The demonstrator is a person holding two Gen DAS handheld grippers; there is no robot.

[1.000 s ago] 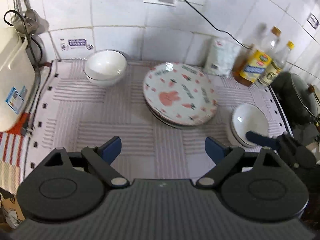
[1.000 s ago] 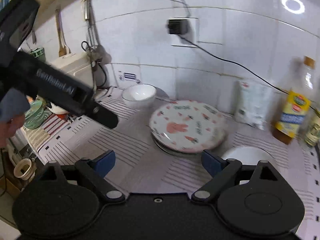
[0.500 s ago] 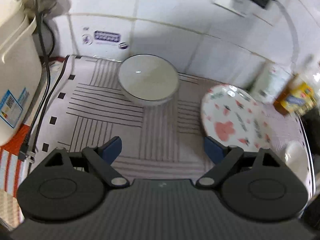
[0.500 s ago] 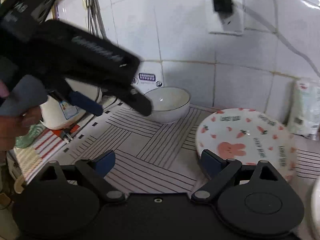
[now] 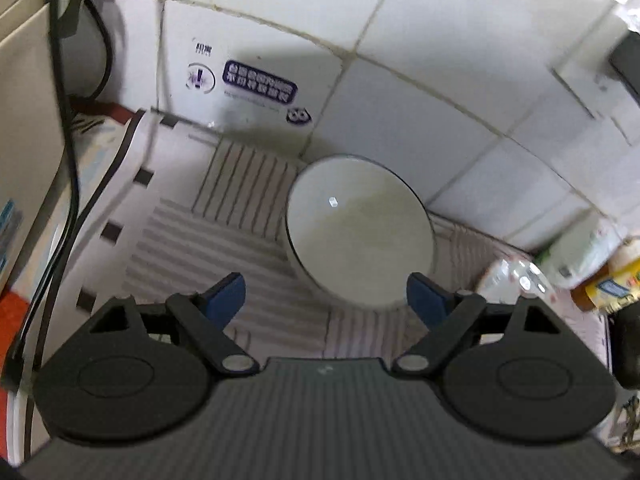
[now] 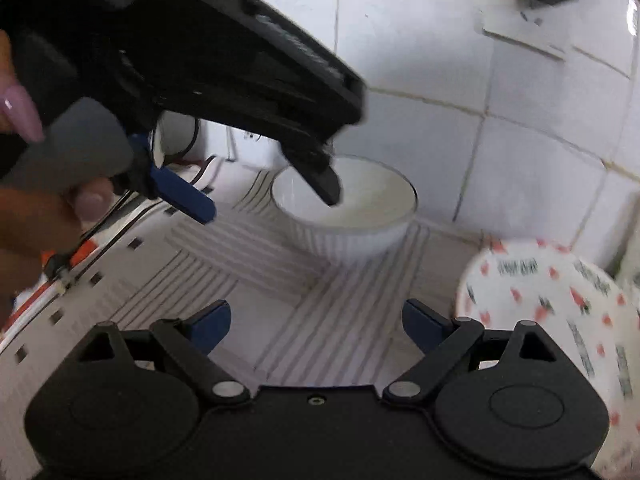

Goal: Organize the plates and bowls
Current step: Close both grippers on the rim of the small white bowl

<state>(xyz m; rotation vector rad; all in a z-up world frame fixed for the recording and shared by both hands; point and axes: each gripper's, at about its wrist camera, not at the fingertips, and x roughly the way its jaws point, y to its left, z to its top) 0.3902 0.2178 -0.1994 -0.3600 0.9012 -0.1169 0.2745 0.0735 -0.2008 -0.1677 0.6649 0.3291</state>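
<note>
While both the left hand-held gripper (image 5: 326,292) and right hand-held gripper (image 6: 316,320) gape unladen, the white bowl (image 5: 360,232) sits empty.

striped mat (image 5: 240,240) | tiled wall (image 5: 400,60) | black cable (image 5: 68,152) | oil bottle (image 5: 612,284)

A white bowl (image 5: 360,236) sits close against the tiled wall (image 5: 420,80), leaving little room behind it. Bare striped mat (image 5: 224,240) lies open in front and to its left. A white appliance (image 5: 24,128) and black cables (image 5: 68,140) block the far left. The patterned plates (image 6: 560,312) and bottles (image 5: 608,284) crowd the right side.
</note>
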